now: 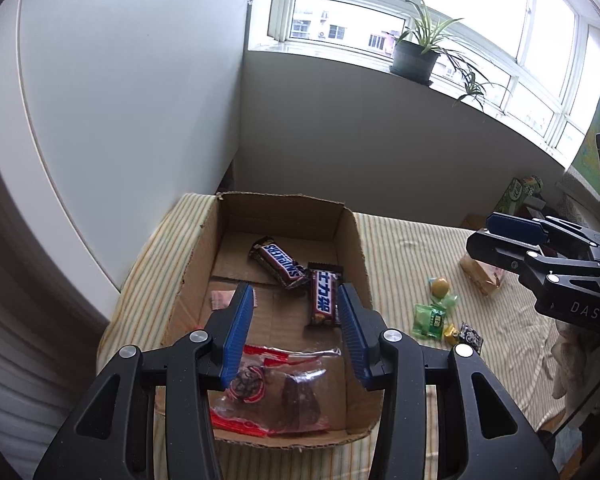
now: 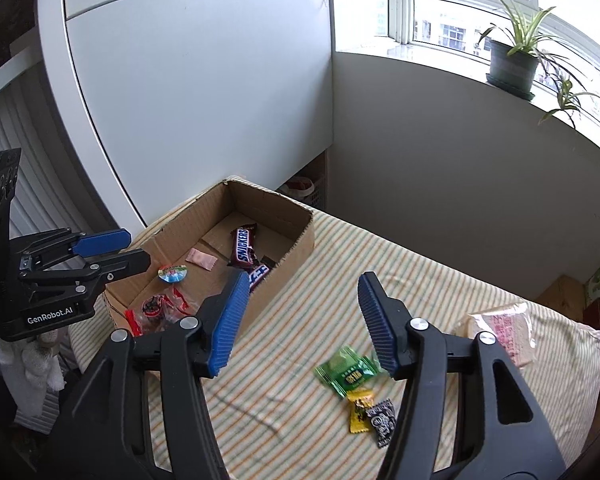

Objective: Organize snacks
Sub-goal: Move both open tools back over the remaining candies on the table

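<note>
An open cardboard box sits on a striped cloth. It holds a Snickers bar, a second brown bar, a pink sachet and a clear red-printed packet. My left gripper hangs open over the box with nothing between its pads. In the right wrist view the box also shows a jelly cup. My right gripper is open and empty above the cloth, right of the box. Below it lie a green candy, a yellow candy and a black one.
A pale pink packet lies at the cloth's right end. A yellow-green sweet sits between it and the box. A white cabinet rises behind the box. A potted plant stands on the window sill. Bare striped cloth lies in front of the candies.
</note>
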Action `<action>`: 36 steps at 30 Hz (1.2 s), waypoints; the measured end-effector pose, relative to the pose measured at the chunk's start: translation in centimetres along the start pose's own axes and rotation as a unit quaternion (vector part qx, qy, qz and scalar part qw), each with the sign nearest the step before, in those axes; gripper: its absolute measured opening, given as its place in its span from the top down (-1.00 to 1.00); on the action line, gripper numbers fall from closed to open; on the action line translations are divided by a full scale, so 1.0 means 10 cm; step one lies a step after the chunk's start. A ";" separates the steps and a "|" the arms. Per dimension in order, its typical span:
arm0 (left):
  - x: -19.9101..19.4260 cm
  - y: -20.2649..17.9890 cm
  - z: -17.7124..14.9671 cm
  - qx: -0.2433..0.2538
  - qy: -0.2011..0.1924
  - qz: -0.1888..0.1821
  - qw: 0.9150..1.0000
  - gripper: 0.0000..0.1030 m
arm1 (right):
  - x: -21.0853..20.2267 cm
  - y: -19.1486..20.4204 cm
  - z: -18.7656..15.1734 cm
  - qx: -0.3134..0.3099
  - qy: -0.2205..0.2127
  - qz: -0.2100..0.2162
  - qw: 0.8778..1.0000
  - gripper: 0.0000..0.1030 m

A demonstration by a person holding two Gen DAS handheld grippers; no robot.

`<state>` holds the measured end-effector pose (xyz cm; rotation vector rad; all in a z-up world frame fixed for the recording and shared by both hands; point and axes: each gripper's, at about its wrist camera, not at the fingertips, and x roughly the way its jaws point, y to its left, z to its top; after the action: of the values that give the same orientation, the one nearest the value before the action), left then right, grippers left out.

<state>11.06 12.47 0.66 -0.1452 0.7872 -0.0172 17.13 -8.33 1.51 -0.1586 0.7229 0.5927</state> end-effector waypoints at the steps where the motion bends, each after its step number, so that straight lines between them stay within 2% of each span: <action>1: -0.02 -0.04 -0.03 0.002 0.000 -0.003 1.000 0.18 | -0.06 -0.04 -0.04 0.002 0.000 -0.003 1.000 -0.15; 8: -0.09 -0.38 -0.19 0.020 0.005 -0.028 0.999 0.18 | -0.40 -0.43 -0.40 0.030 0.001 -0.026 0.999 -0.15; 13: -0.05 -0.63 -0.30 0.030 0.017 -0.046 0.998 0.18 | -0.46 -0.73 -0.69 0.047 0.021 -0.037 0.998 -0.15; 23: 0.24 -1.05 -0.58 0.050 0.058 -0.062 0.995 0.18 | -0.33 -1.02 -1.13 0.062 0.051 -0.021 0.997 -0.15; 36: 0.59 -1.35 -0.71 0.061 0.090 -0.078 0.991 0.18 | 0.14 -0.97 -1.35 0.043 0.090 0.015 0.995 -0.15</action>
<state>10.67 -2.13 -6.60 -0.0905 0.9503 -0.2285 15.63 -20.16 -10.06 -0.1218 0.9247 0.5794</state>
